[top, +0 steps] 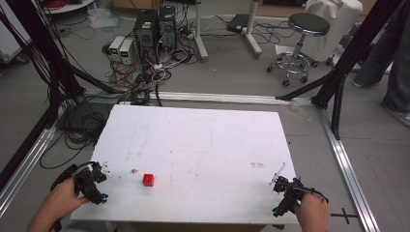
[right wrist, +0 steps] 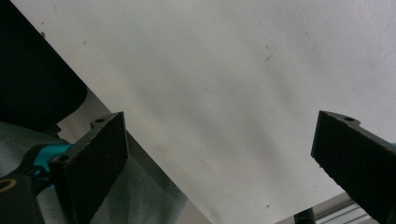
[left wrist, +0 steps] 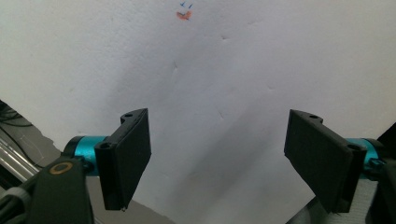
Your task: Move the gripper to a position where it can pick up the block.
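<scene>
A small red cube (top: 148,180) sits on the white table (top: 203,140), near its front edge and left of centre. My left gripper (top: 98,181) rests at the table's front left corner, roughly a hand's width left of the cube, and it is open. In the left gripper view its two black jaws stand wide apart over bare white board, nothing between them (left wrist: 217,161). My right gripper (top: 282,189) is at the front right corner, far from the cube, also open. The right gripper view shows its jaws spread over the table's edge (right wrist: 219,161).
Small orange and blue marks (left wrist: 184,14) dot the board ahead of the left gripper. Beyond the table lie computer towers (top: 154,26) with tangled cables, a stool (top: 300,36) and black frame posts (top: 338,72). A person's legs (top: 387,53) stand at the far right.
</scene>
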Demonstrator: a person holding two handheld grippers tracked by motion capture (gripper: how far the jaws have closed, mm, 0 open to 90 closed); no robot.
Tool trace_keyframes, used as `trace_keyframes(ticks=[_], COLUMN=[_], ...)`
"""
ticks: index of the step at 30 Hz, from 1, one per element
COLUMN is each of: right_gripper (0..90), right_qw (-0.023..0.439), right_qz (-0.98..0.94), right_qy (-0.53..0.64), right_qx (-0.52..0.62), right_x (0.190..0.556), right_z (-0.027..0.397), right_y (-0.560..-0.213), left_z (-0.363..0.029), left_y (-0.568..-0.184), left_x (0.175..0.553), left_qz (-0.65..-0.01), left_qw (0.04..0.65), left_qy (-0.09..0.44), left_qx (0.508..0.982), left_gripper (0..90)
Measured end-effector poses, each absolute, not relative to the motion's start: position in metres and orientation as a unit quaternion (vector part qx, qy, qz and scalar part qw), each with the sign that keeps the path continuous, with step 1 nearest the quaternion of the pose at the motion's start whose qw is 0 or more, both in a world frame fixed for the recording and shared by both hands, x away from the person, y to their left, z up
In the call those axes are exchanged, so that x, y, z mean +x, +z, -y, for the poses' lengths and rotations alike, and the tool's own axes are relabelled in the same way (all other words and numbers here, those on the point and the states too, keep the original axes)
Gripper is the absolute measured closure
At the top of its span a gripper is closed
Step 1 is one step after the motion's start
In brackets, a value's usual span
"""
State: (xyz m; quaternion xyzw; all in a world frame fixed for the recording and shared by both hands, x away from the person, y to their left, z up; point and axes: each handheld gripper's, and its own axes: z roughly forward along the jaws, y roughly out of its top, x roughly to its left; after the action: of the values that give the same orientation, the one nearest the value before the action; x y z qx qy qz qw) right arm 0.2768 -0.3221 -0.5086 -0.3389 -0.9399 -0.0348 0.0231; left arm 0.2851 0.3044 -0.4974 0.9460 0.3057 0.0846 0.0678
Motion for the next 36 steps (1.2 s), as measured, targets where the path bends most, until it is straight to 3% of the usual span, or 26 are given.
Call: trace_keyframes(ticks=[22, 36], right_gripper=[3.3, 3.2], right_qw=[0.027, 0.023], right_qz=[0.937, 0.937], right_qy=[-0.042, -0.055], right_qx=[-0.345, -0.344], right_x=[0.2749, 0.2743], right_z=[0.3248, 0.3263], right_y=[-0.5091, -0.5044], left_z=[-0.3025, -0.3052], left_y=[-0.5016, -0.4924], left_x=[0.2832, 0.2897], left_qz=[-0.296, -0.243], left_qw=[0.059, 0.064], left_qy=[0.088, 0.077], left_qx=[0.949, 0.965], left_gripper=[23.0, 23.0])
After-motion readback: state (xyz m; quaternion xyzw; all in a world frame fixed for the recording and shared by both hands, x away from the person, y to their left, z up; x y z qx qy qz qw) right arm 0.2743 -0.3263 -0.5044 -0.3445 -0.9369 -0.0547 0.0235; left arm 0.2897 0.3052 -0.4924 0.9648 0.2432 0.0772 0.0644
